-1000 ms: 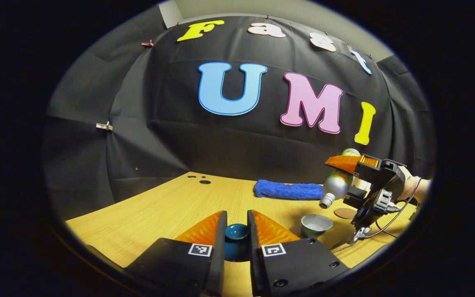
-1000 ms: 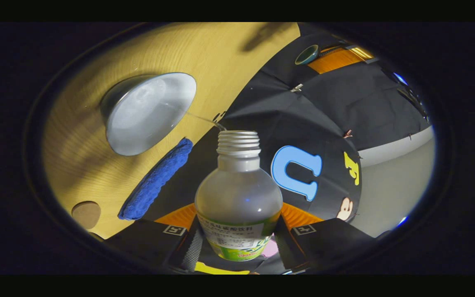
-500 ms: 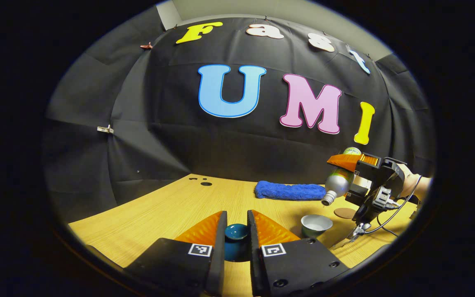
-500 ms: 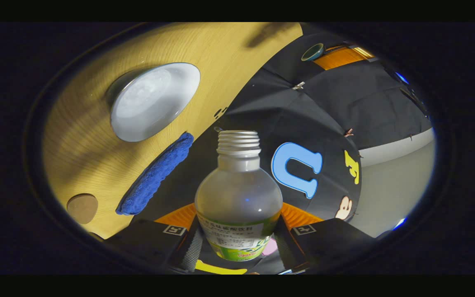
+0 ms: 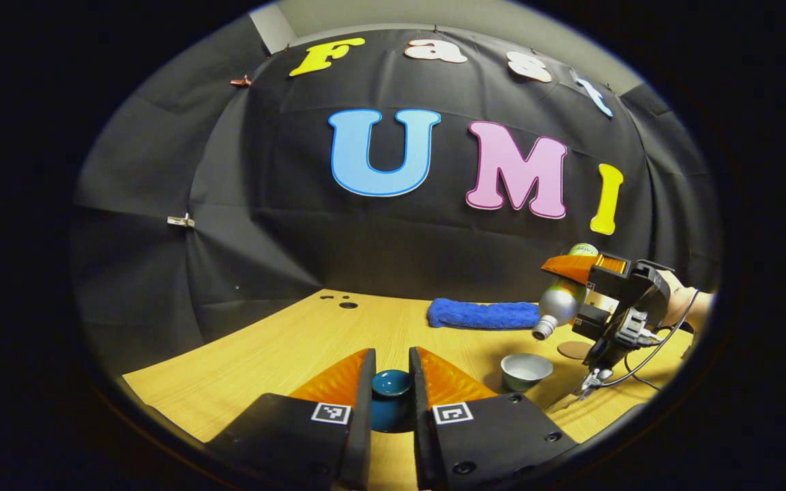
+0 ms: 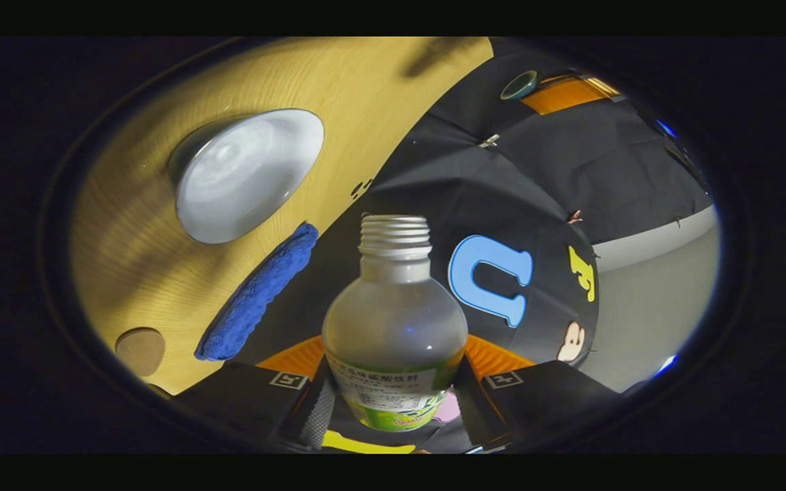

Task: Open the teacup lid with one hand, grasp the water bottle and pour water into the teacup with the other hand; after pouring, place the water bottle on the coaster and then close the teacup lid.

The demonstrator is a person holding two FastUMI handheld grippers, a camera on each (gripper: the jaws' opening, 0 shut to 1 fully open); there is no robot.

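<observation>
Since a second ago the thin stream from the water bottle (image 6: 395,320) has stopped, and you have swung its threaded mouth up and away from the teacup (image 5: 526,371); in the left gripper view the bottle is tilted, neck down, above the cup. Your right gripper (image 6: 393,392) clamps the bottle's body between both fingers. Your left gripper (image 5: 391,389) holds the teal teacup lid (image 5: 391,383) pinched between narrow fingers, lifted near the table's (image 5: 284,354) front edge. So the lid is off and the pouring looks finished. Left to do: stand the bottle on the round coaster (image 5: 574,350), which lies just beyond the cup toward the right edge, then set the lid on the cup.
</observation>
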